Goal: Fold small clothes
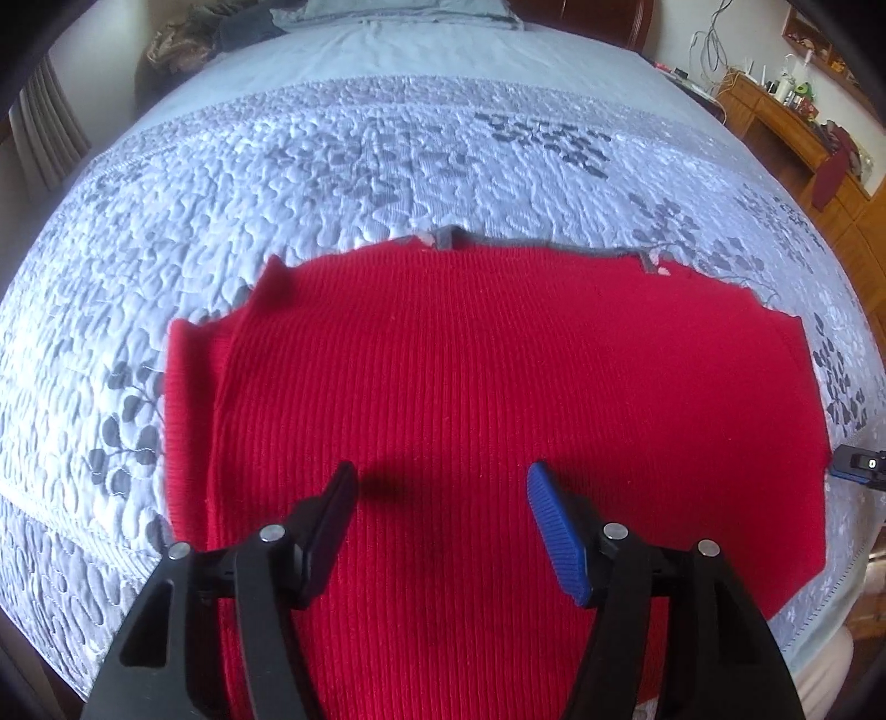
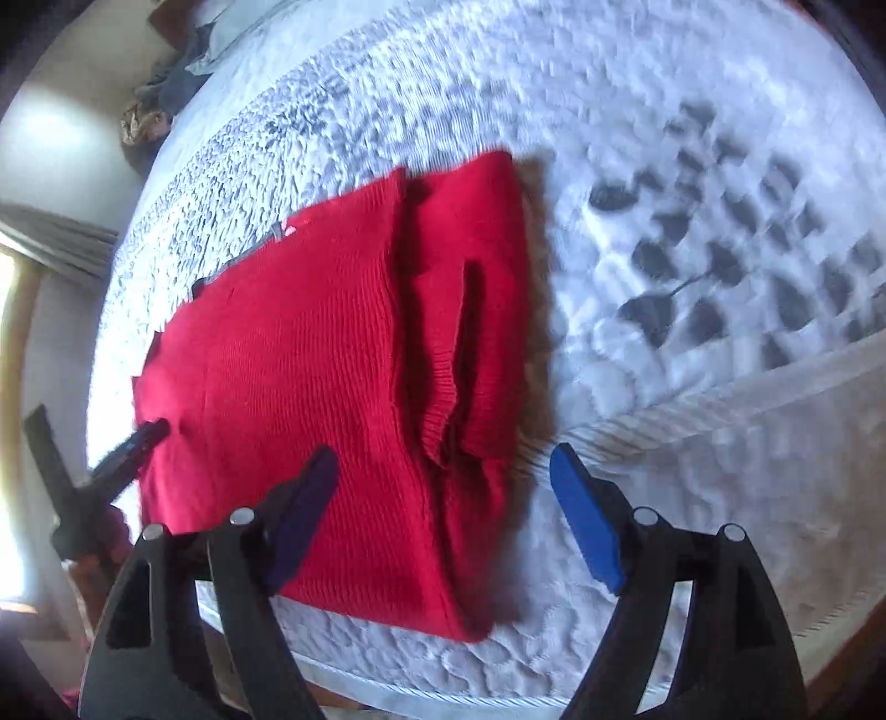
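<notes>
Open quilted bedspread (image 2: 692, 166) all round the red sweater (image 1: 498, 387) — clutter (image 1: 188, 39) only at the headboard end.

left wrist view low over red sweater (image 1: 498, 399), right wrist view angled from its side, both share bed (image 1: 332, 166)

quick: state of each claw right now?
Left claw: open, empty, over the red ribbed knit sweater.
Right claw: open, empty.

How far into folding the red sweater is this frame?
Partly done: the red sweater lies flat on the quilted bedspread with a sleeve already folded in over its body. Nothing is in hand; the left gripper and right gripper both hover open. Remaining: apparently the final fold of the body.
</notes>
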`<state>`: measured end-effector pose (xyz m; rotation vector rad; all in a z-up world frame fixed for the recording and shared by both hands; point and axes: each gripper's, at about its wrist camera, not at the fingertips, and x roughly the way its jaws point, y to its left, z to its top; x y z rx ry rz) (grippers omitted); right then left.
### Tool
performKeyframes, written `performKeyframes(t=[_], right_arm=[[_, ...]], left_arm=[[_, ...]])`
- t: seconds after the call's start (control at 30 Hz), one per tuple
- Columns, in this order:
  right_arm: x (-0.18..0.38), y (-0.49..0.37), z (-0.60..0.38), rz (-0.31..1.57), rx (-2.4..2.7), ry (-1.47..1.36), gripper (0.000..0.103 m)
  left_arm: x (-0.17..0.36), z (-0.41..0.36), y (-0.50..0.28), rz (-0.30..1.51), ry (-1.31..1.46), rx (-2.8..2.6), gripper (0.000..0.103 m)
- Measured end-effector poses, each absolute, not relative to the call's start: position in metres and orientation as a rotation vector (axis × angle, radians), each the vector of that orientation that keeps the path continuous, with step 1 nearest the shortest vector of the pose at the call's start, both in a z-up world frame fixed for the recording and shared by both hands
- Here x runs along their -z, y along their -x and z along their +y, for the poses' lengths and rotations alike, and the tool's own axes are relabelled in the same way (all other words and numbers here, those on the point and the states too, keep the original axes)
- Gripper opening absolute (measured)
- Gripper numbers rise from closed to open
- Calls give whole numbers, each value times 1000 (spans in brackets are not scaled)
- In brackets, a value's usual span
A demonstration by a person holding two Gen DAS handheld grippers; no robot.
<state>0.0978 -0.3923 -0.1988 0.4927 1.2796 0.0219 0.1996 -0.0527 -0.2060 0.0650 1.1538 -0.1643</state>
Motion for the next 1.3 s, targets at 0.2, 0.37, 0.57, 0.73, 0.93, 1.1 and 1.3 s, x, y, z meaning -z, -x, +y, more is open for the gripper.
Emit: performKeyframes(t=[0.2, 0.37, 0.57, 0.73, 0.93, 1.1, 1.3], right_arm=[[214, -100, -393, 1285, -13, -513, 77], [215, -107, -392, 1276, -44, -524, 43], [216, -111, -391, 1282, -65, -570, 21], [182, -114, -368, 1261, -10, -450, 20], [139, -133, -318, 1237, -57, -315, 20], [114, -156, -242, 1224, -145, -189, 20], [141, -176, -137, 1291, -304, -68, 27]], left_arm=[[219, -45, -203, 1173, -62, 188, 69], [225, -46, -205, 1185, -76, 193, 71], [229, -44, -211, 1211, -60, 207, 72], [210, -35, -208, 1213, -41, 228, 71], [187, -2, -202, 1187, 23, 264, 71], [188, 20, -197, 1198, 94, 301, 71], [205, 30, -197, 1236, 217, 350, 71]])
